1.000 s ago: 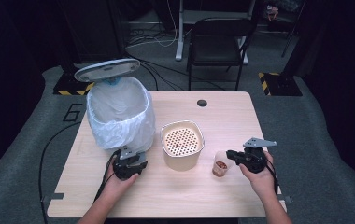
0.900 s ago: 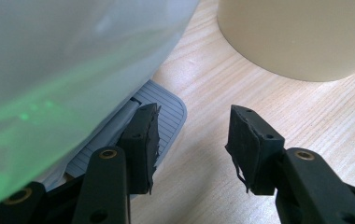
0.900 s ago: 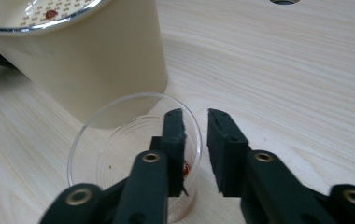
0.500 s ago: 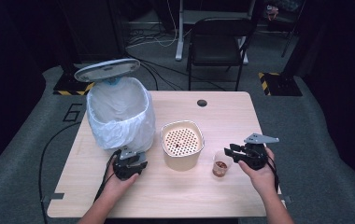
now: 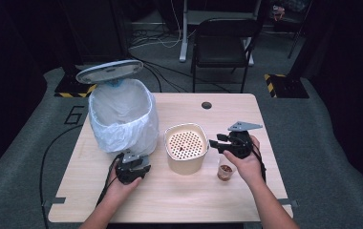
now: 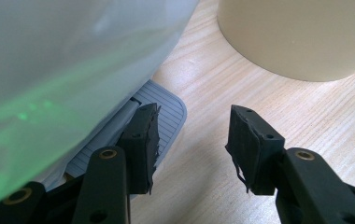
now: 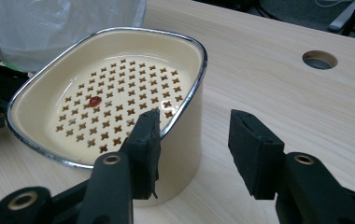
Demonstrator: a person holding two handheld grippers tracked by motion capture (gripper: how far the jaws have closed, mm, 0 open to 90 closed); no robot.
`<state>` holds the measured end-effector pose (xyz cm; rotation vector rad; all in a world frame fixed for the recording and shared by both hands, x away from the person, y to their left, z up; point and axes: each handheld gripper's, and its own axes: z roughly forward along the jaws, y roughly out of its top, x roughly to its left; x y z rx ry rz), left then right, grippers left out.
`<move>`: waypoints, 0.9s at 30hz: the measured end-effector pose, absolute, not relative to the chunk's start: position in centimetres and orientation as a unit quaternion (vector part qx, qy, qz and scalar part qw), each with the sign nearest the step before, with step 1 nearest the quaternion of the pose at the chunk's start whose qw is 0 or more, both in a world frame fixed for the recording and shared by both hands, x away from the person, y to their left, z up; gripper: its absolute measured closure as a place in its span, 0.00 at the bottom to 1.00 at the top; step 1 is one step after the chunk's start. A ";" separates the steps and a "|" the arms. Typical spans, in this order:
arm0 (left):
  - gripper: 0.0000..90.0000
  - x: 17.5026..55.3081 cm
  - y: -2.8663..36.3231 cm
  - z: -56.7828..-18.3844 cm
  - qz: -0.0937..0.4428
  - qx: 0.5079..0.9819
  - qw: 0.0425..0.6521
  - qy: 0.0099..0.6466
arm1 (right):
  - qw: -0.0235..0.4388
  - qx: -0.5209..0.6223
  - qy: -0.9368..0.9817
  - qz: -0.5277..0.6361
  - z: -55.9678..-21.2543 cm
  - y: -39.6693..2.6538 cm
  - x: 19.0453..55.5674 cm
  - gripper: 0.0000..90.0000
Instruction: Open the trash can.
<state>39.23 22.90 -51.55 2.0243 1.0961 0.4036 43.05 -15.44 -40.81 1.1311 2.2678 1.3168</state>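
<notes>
Having just opened, right gripper (image 7: 194,126) points empty jaws at strainer (image 7: 119,43) with red speck (image 7: 95,100).

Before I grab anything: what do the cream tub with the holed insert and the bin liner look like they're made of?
The cream tub looks like glossy plastic or enamelled metal; its surface shines, and its rim is a bright silvery band, probably metal. Which of the two, I cannot tell. The bin liner looks like thin translucent plastic film: it is milky, wrinkled and draped over the bin's edge.

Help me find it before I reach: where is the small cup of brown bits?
In the high view the small cup stands on the table's right half, just right of the cream strainer pot and under the right gripper.
</notes>
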 end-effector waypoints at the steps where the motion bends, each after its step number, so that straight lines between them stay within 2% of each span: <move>1: 0.59 39.2 23.0 -51.5 0.160 0.800 0.388 0.429 | 0.140 0.391 0.786 0.457 -40.9 -15.3 43.2 0.59; 14: 0.59 39.2 22.9 -51.6 0.158 0.793 0.398 0.432 | 0.117 0.379 0.806 0.439 -41.9 -12.9 43.4 0.60; 27: 0.59 39.3 23.1 -51.5 0.158 0.802 0.387 0.428 | 0.115 0.378 0.811 0.433 -41.5 -13.0 42.6 0.64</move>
